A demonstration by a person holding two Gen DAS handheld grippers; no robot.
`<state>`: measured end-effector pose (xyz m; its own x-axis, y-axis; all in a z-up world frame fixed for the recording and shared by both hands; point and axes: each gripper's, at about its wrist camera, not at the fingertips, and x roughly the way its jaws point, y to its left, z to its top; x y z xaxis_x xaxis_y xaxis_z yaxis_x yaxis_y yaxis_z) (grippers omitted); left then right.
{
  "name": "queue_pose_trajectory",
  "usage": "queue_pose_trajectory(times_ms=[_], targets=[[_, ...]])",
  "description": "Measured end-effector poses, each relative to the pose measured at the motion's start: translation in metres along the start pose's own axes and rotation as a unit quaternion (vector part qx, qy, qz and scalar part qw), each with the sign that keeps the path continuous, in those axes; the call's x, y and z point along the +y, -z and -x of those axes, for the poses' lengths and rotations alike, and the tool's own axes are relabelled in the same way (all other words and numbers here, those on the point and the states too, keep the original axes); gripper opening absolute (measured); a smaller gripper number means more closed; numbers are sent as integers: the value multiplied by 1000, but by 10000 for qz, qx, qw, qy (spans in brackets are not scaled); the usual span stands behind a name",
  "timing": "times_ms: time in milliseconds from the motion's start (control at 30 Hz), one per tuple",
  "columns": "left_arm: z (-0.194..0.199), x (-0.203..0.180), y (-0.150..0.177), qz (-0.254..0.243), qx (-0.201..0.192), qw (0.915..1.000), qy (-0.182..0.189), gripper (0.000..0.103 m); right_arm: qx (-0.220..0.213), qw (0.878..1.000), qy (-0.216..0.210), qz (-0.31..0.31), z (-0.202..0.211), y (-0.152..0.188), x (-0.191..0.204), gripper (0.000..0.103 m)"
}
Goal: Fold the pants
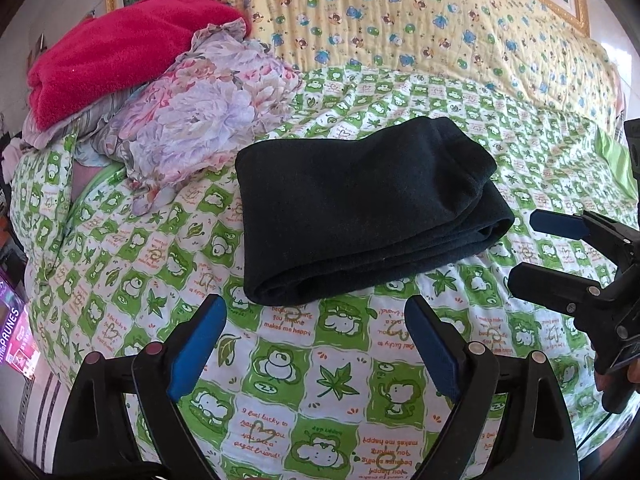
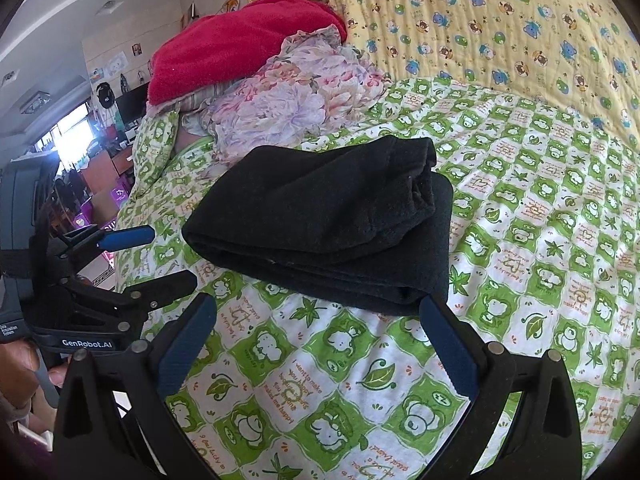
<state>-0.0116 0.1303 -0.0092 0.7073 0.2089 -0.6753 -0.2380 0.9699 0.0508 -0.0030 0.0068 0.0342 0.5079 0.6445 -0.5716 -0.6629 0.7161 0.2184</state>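
With both grippers [image 1: 316,344] [image 2: 320,344] spread and empty, I judge the folded pants [image 1: 360,212] soft and floppy, best pinched at the thick near fold.

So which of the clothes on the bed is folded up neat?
The black pants, a flat folded stack. The red fleece and flowery cloth are heaped.

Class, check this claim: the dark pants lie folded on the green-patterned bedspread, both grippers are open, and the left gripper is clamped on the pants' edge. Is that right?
Not quite. The left gripper holds nothing; the left wrist view shows bare bedspread between its fingers, short of the pants. The rest stands, the right gripper open too.
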Motion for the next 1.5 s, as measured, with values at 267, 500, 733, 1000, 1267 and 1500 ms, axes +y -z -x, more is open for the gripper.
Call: queue_pose_trajectory(times_ms=[267, 500, 733, 1000, 1267, 1500], targets=[[-8, 3, 2, 37, 69, 10000, 36, 91, 38, 10000, -24, -6, -6, 1, 0, 101], [-13, 1, 2, 19, 80, 10000, 49, 91, 44, 10000, -52, -29, -9, 0, -2, 101], [-17, 2, 1, 20, 122, 9999, 98, 91, 47, 10000, -67, -27, -11, -1, -2, 101], [-18, 5, 0, 32, 130, 9999, 103, 91, 72, 9999, -86, 15, -15, -4, 0, 101], [-20, 7, 0, 66, 135, 9998, 100, 91, 47, 9999, -107, 14, -16, -4, 1, 101], [-20, 7, 1, 87, 148, 9998, 102, 91, 53, 9999, -102, -13, -19, -5, 0, 101]])
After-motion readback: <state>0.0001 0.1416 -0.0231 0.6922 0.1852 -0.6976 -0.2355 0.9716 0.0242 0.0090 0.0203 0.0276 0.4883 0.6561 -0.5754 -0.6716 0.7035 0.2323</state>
